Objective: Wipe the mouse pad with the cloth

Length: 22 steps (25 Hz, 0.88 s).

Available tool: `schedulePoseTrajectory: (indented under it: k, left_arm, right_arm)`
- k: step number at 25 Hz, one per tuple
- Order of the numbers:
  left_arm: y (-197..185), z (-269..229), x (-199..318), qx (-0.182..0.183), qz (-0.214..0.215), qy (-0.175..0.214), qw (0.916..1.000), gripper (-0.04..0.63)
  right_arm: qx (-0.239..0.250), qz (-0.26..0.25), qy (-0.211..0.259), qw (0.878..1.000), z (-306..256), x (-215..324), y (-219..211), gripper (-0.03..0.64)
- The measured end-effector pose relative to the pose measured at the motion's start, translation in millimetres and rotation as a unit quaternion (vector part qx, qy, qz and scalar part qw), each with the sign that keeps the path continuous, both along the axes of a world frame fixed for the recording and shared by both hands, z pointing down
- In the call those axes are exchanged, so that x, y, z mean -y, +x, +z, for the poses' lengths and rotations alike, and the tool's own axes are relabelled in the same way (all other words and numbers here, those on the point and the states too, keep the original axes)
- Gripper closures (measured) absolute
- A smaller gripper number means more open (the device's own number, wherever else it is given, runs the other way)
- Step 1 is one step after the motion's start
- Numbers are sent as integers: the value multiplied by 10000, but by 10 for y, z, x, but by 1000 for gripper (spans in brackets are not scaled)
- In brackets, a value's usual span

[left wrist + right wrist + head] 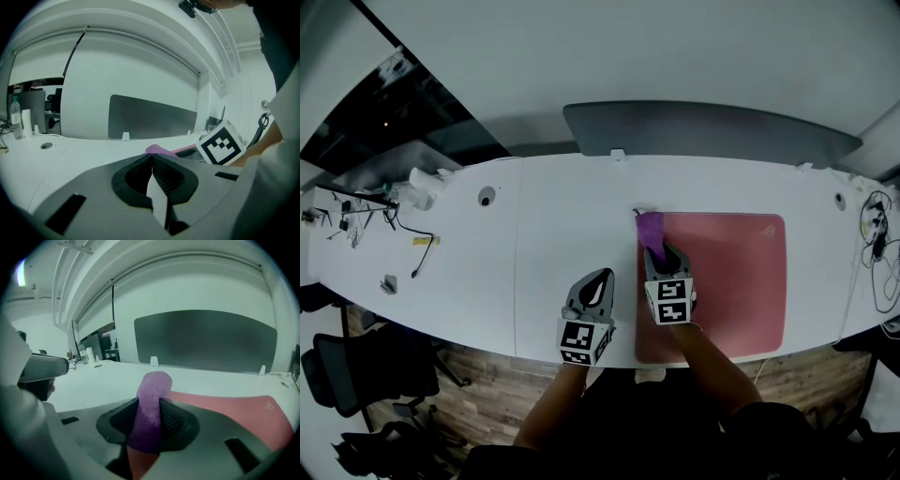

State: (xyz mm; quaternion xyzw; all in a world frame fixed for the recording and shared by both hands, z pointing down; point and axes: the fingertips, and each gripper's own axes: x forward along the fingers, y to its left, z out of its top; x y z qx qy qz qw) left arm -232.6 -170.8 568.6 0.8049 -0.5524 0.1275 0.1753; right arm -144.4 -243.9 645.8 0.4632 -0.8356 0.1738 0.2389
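Note:
A pink mouse pad (731,272) lies on the white desk at the right. My right gripper (660,255) is shut on a purple cloth (652,230), which pokes out ahead of the jaws over the pad's left edge. In the right gripper view the cloth (149,413) is pinched between the jaws, with the mouse pad (234,416) spreading out to the right. My left gripper (598,292) hovers over bare desk left of the pad, jaws shut with nothing between them (152,159). The cloth (157,150) shows just past its tips.
The white desk (487,281) runs left to right, with a grey divider panel (712,131) along its back edge. Cables, a bottle and small parts (394,202) lie at the far left; more cables (877,234) at the far right. Office chairs (356,375) stand below the front edge.

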Motion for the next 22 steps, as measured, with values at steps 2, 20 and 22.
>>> schedulePoseTrajectory:
  k: [2, 20, 22]
  left_arm:
    - [0, 5, -5, -21, 33, 37, 10000, 574]
    - [-18, 95, -55, -17, 207, -74, 9998, 574]
    - [25, 89, -47, -18, 245, -69, 9997, 574]
  right_arm:
    - [-216, -6, -120, 9997, 102, 15, -27, 483]
    - [-795, 39, -357, 9962, 284, 162, -4, 482]
    - [-860, 81, -365, 9956, 288, 193, 72, 482]
